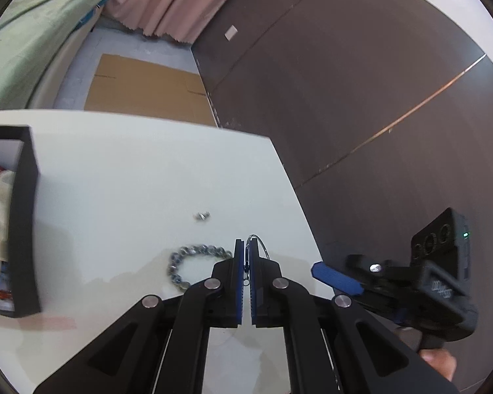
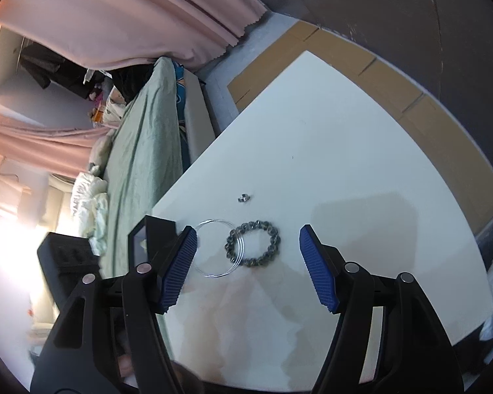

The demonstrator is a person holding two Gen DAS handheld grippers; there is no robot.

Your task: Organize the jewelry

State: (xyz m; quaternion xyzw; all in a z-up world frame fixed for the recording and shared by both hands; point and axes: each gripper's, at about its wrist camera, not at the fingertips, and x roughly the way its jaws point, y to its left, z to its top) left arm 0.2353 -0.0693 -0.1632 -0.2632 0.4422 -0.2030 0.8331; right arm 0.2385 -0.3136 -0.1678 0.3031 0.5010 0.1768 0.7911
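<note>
While the left tongs (image 1: 246,262) stand closed on a thin wire hoop (image 1: 263,246), pinched between their blue pads, the right tongs (image 2: 248,256) hang with their jaws wide apart and nothing between the pads. From the right wrist view, the wire hoop (image 2: 218,249) appears as several fine silvery rings, its near side overlapping the beaded bracelet (image 2: 253,244), a closed ring of dark, glinting beads lying flat on the white desk (image 2: 345,164). From the left wrist view the same beaded bracelet (image 1: 187,262) lies just left of the closed pads, partly hidden behind the left jaw. A small metallic piece (image 1: 202,216), too small to identify, rests alone on the desk beyond the bracelet, apart from it. At the desk's left edge stands an open black box (image 1: 24,220) holding pale fabric and some reddish items; its contents are blurred. The right tongs (image 1: 337,279) enter the left wrist view from the right, one blue pad visible. A green-covered bed (image 2: 141,151), pink curtains (image 2: 131,16) and flattened cardboard (image 1: 144,85) on the floor surround the desk.
</note>
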